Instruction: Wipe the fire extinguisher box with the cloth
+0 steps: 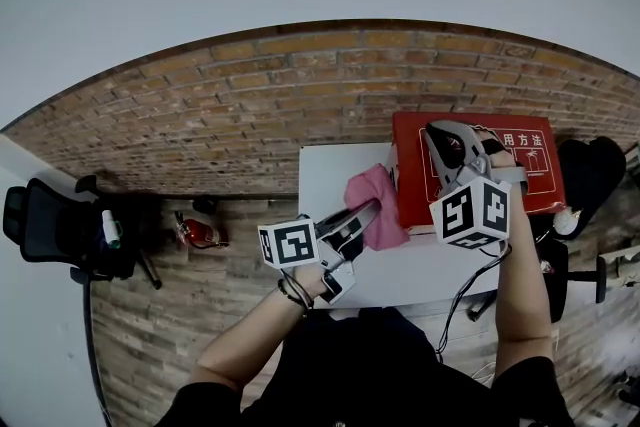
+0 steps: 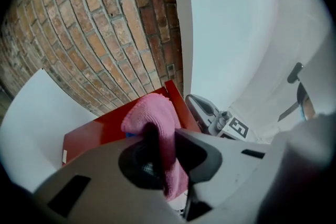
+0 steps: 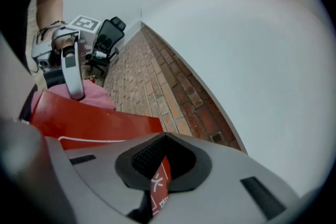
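A red fire extinguisher box (image 1: 520, 177) lies on a white table (image 1: 330, 170). My left gripper (image 1: 366, 213) is shut on a pink cloth (image 1: 380, 205), which hangs against the box's left edge. In the left gripper view the cloth (image 2: 157, 123) is pinched between the jaws of that gripper (image 2: 164, 152), with the red box (image 2: 100, 131) just behind it. My right gripper (image 1: 446, 139) rests over the box top. In the right gripper view that gripper (image 3: 160, 168) is shut on a thin red edge of the box (image 3: 94, 120). The left gripper (image 3: 71, 68) and cloth (image 3: 92, 96) show beyond it.
A black office chair (image 1: 60, 227) and a small red fire extinguisher (image 1: 198, 233) stand on the brick floor at the left. Another dark chair (image 1: 592, 170) sits right of the table. A white wall runs along the far side.
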Motion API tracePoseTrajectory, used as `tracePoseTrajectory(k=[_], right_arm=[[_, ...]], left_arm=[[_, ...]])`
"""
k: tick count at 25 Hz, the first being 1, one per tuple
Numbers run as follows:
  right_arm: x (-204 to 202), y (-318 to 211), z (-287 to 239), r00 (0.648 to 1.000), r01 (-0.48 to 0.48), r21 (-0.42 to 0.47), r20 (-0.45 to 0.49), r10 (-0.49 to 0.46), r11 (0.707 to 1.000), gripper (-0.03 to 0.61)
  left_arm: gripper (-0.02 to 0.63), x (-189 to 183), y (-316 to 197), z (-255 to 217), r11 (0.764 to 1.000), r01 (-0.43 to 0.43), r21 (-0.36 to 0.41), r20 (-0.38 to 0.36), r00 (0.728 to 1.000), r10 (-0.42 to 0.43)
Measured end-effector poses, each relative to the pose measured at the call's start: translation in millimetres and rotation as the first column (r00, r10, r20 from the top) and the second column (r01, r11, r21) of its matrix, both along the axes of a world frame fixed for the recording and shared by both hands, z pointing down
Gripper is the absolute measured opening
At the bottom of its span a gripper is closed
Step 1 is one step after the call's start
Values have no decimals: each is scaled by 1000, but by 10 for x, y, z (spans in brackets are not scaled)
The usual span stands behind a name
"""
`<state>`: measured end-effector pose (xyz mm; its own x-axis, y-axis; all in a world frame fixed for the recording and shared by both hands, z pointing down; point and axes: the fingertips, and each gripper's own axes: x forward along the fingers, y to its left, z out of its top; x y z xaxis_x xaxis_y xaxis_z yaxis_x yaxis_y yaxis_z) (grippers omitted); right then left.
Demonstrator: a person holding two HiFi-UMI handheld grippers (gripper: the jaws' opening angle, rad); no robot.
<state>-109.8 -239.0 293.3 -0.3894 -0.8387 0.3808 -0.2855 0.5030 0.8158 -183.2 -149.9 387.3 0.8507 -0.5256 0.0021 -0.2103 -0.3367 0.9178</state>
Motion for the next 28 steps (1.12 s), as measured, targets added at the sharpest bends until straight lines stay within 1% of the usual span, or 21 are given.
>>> tracePoseTrajectory(k=[3, 6, 9, 11, 15, 18, 21, 23, 25, 28], right_arm=[[42, 90, -152, 994, -12, 18, 105, 10, 1000, 18], [90, 168, -284, 983, -20, 53, 184, 10, 998, 18], [123, 263, -387, 960, -14, 75, 280, -8, 997, 18], [125, 340, -446, 942, -1, 88, 336, -28, 996, 18], [113, 521, -555, 920, 18, 120, 387, -64, 993, 18], [69, 670, -577, 902, 36, 141, 421, -93, 989, 18], [28, 833, -575, 880, 12, 163, 467, -88, 987, 18], [-10, 951, -581, 861, -14, 177, 502, -78, 984, 18], [-52, 1074, -583, 833, -34, 184, 549, -74, 982, 18], [-122, 1259, -577, 760, -44, 174, 646, -80, 984, 18]], left_arm=[[77, -159, 62, -28, 999, 39, 14, 26, 999, -39], [77, -265, 157, -85, 997, 70, 38, 24, 997, -71], [77, -342, 307, -109, 993, 93, 66, 28, 995, -95], [77, -373, 432, -136, 991, 110, 71, 2, 994, -111], [77, -405, 662, -163, 989, 131, 75, -33, 991, -129], [77, -423, 790, -179, 988, 129, 87, -34, 991, -127], [77, -439, 912, -220, 990, 107, 94, -44, 994, -103], [77, -451, 990, -243, 992, 80, 98, -54, 996, -75], [77, -465, 1061, -255, 994, 49, 99, -57, 997, -44], [77, -515, 1166, -294, 994, 12, 107, -68, 998, -5]])
